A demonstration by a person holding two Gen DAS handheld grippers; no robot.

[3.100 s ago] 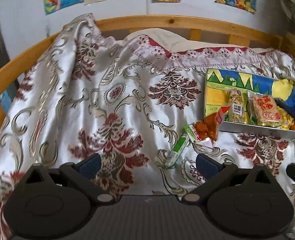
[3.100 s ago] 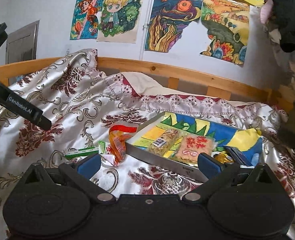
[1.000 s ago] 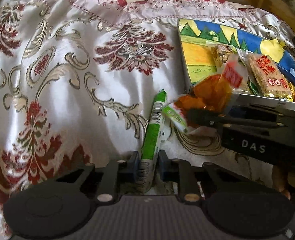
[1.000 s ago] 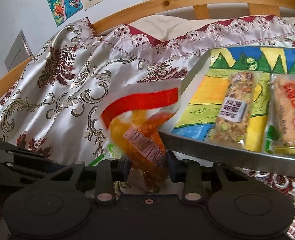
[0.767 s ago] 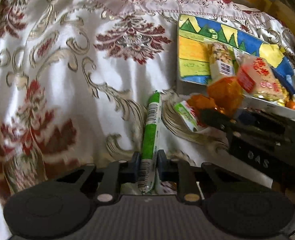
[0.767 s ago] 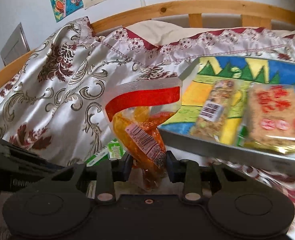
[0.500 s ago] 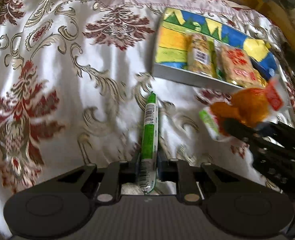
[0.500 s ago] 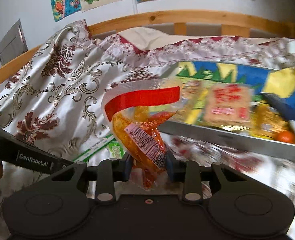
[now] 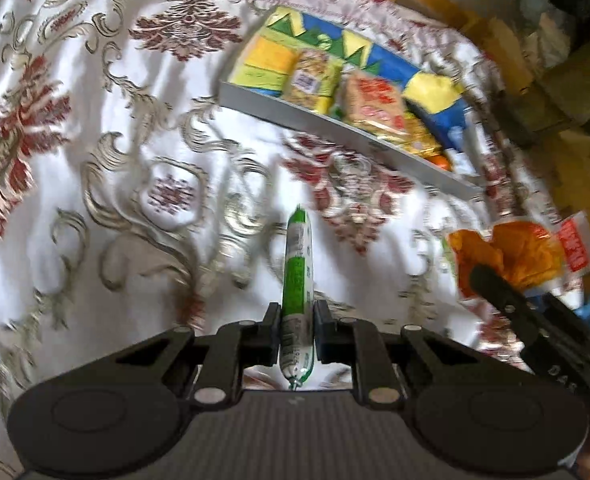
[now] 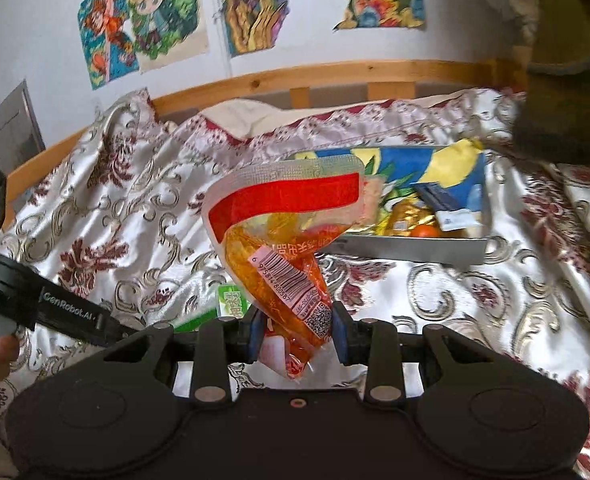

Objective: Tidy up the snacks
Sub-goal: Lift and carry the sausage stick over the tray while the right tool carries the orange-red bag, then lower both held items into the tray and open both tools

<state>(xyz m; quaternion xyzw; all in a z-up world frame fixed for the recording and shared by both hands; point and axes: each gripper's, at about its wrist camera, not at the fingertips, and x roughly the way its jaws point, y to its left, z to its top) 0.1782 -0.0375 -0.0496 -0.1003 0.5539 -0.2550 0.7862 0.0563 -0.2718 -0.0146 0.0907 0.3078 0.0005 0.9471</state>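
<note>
Left gripper (image 9: 297, 330) clamped on green stick (image 9: 296, 292), long axis running straight out between fingers, aimed toward tray (image 9: 347, 130) ahead and right, well apart. Right gripper (image 10: 295, 330) pinching orange bag (image 10: 283, 264) upright above bedspread (image 10: 475, 300); tray beyond it, judged nearer this hand.

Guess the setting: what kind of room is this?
Likely a bedroom: a bed rail in wood, a satin bedspread with a pillow behind it, and drawings taped to the wall.
</note>
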